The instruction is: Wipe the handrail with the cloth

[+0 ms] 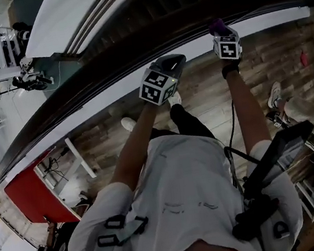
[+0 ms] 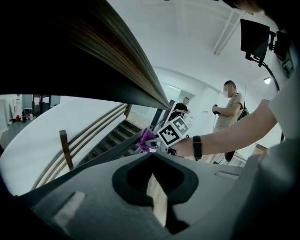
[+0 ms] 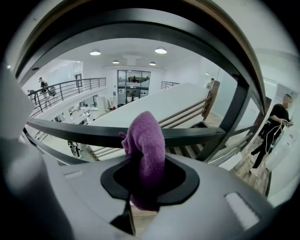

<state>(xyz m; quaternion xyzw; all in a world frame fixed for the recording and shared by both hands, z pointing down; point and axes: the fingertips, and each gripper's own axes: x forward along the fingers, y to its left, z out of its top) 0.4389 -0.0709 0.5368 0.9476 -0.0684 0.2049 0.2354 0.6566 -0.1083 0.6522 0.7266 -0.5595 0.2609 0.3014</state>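
The dark wooden handrail (image 1: 132,41) runs slantwise from lower left to upper right in the head view. My right gripper (image 1: 219,31) is shut on a purple cloth (image 1: 216,24) and holds it at the rail's near edge. In the right gripper view the cloth (image 3: 146,140) sticks up from the jaws in front of a dark rail (image 3: 75,131). My left gripper (image 1: 175,62) is beside the rail, left of the right one, shut with nothing in it. From the left gripper view the handrail (image 2: 117,65) passes overhead, and the right gripper (image 2: 157,143) and cloth (image 2: 145,139) show ahead.
Stairs (image 2: 110,138) with wooden side rails descend beyond the handrail. Two people (image 2: 229,110) stand on the landing, and another person (image 3: 274,124) is at the right. Far below lie a wood floor (image 1: 211,93) and a red block (image 1: 30,196).
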